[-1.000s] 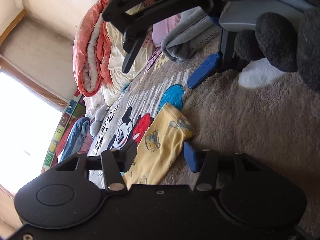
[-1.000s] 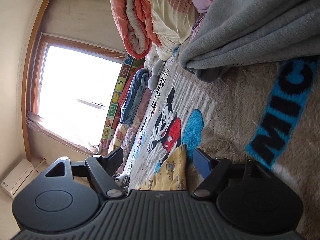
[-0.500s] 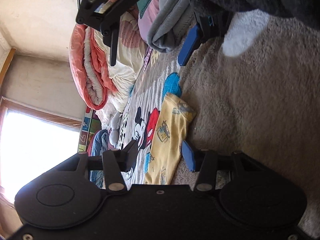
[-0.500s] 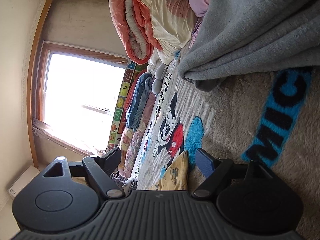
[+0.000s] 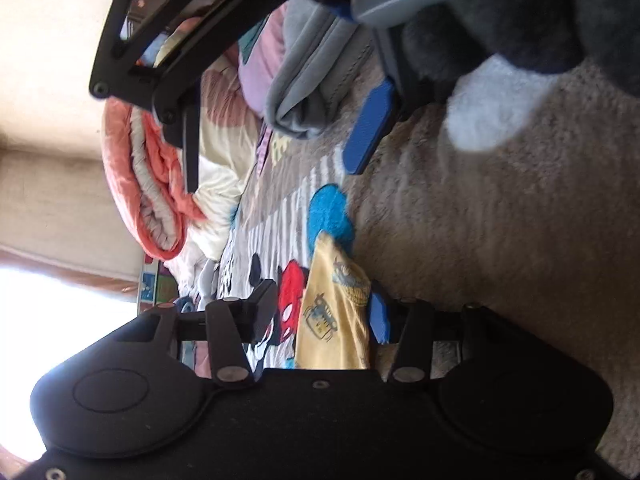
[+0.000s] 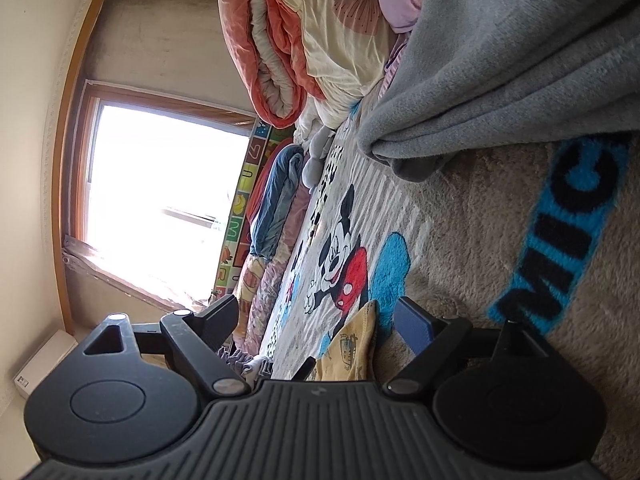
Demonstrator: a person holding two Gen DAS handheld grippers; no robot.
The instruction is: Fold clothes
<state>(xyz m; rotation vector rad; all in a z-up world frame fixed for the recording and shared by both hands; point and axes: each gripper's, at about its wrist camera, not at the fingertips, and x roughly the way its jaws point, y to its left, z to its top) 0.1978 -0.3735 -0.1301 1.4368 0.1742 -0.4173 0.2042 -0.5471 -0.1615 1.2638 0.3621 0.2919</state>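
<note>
Yellow garment [image 5: 332,320] is the piece in hand for the folding: a small printed cloth lying on the cartoon-mouse blanket [image 6: 460,248], right beside the red-and-black mouse figure [image 6: 340,268] and touching the blue patch [image 6: 394,264] next to it. Going down in size from that blanket: the rolled orange quilt [image 6: 260,40] and cream bedding sit at its far end, a folded grey blanket [image 6: 520,52] lies on it well apart from the garment, and the garment is the smallest thing there

It looks light, thin and limp (it already lies narrow, so I judge it partly folded), so it should drape and slide easily over the pile; a hem or corner, pinched through every layer, seems the best place to take it, since a grip mid-panel would likely lift only the top layer

Left gripper [image 5: 320,312] has its fingers part-spread with the garment's near end between them; the blue-padded finger [image 5: 378,316] lies against the cloth's edge, while the black one stands clear over the mouse figure, so nothing is pinched

Right gripper [image 6: 320,320] is widening at this moment, its fingers far apart with the garment's other end lying loose between them, the blue pad [image 6: 414,322] just beside the cloth and not pressing on it
</note>
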